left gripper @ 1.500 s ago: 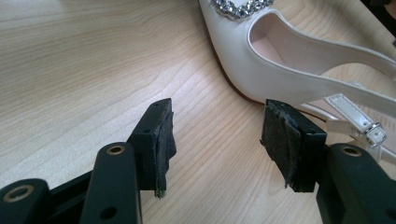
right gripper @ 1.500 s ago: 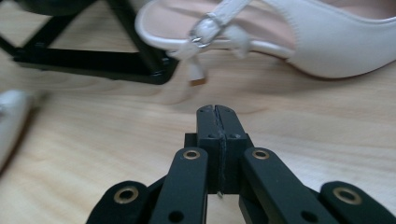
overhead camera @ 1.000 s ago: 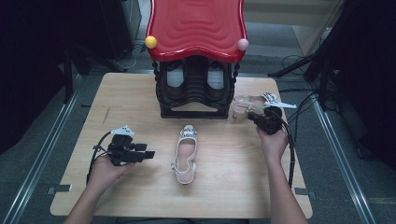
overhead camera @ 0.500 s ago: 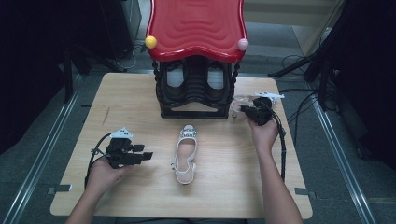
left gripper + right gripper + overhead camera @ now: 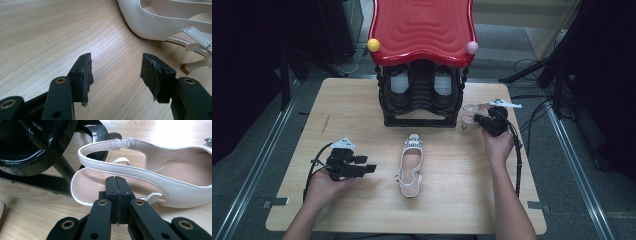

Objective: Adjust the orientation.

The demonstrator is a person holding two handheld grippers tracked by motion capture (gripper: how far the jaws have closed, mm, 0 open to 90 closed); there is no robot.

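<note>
Two cream slingback shoes on a wooden table, in front of a black shoe rack (image 5: 421, 100) with a red wavy top. One shoe (image 5: 410, 166) lies near the middle of the table, toe toward the rack; the second shoe (image 5: 140, 177) lies by the rack's right foot, toward the table's right edge. Left gripper (image 5: 360, 167), toward the front left corner, is released, its jaws standing wide over bare wood with the middle shoe's heel just beyond them. Right gripper (image 5: 116, 185) is clenched, pads meeting with nothing between them, poised over the second shoe's insole. Risks, as judged: clenched jaws could push that shoe against the rack foot instead of gripping it; a pinch on the thin heel strap might slip or deform it. A faint gold insole stamp is unreadable; no other writing is visible
</note>
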